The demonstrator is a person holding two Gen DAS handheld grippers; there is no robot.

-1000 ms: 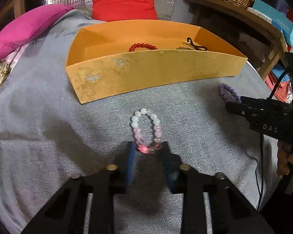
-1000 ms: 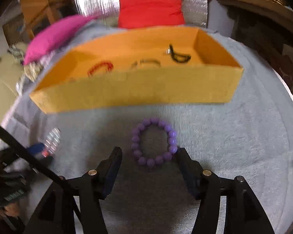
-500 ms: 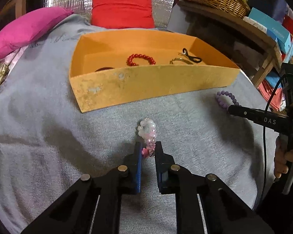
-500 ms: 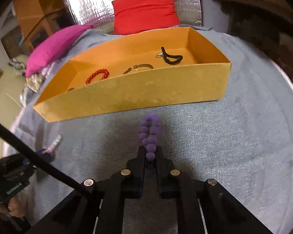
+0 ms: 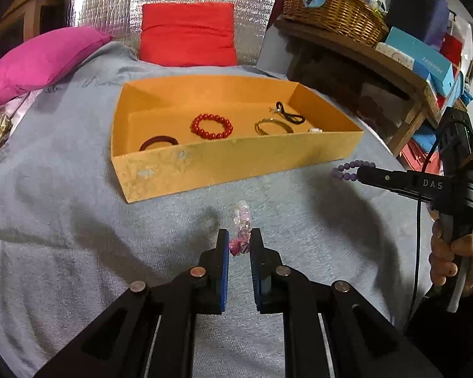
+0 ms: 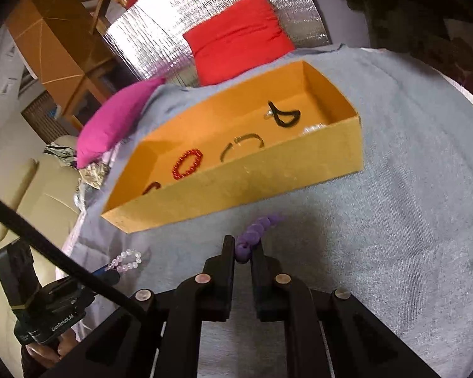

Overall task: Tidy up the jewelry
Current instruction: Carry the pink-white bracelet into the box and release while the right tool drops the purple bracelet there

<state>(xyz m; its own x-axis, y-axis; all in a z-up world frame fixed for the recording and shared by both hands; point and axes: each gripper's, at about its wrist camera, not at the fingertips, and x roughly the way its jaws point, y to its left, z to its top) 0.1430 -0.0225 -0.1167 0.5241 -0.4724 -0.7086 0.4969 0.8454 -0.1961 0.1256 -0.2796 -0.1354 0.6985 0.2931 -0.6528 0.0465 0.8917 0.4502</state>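
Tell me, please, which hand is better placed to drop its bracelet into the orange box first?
Probably the right. Both tongs are shut on bracelets: the right tongs on the purple bracelet, the left tongs on the pink bracelet. The purple one looks closer to the orange box wall.

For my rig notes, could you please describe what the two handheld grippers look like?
Both are black, two-fingered, with round silver pivot pins. The left gripper has blue pads and "GenRobot.AI" on its body; the right gripper has dark pads, white "DAS" lettering and a black cable. No sleeves show.
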